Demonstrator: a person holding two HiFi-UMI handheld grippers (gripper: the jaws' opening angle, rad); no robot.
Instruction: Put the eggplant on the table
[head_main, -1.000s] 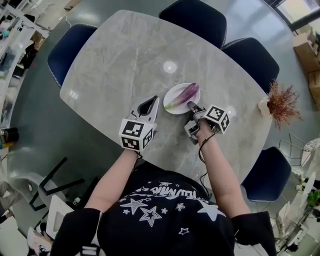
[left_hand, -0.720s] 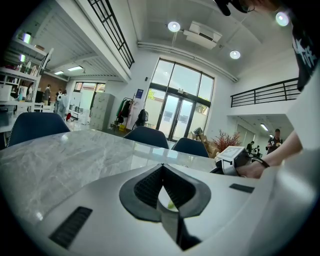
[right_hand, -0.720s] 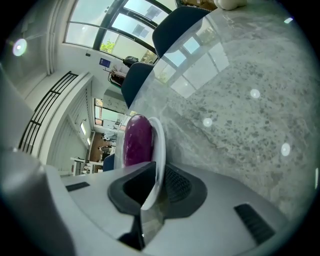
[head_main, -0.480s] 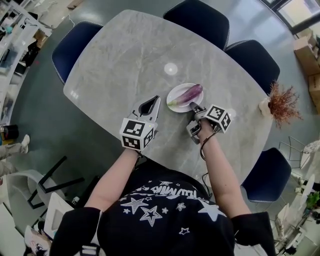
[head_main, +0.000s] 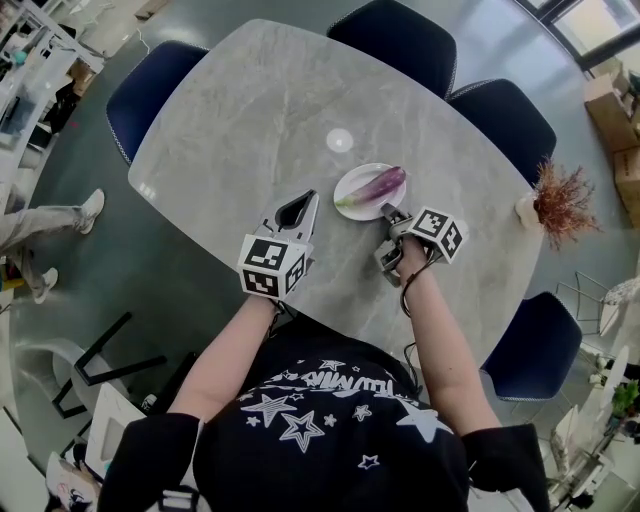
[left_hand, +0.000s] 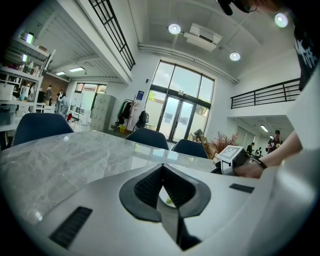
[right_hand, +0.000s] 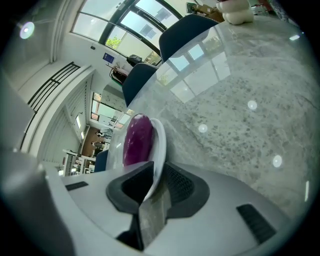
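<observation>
The right gripper (head_main: 385, 211) has its jaws clamped on the plate (head_main: 350, 181) rim (eggplant (head_main: 376, 185) lying on it); the left gripper (head_main: 308, 197) has its jaws together, empty.

The eggplant (head_main: 372, 186) lies on the plate (head_main: 358, 173), which sits on the table (head_main: 250, 120) right of its middle, toward the person's side. The right gripper (head_main: 386, 212) is at the plate's near edge with the rim between its jaws. The left gripper (head_main: 313, 196) is just left of the plate, and chairs (head_main: 395, 35) stand along the table's far side.
</observation>
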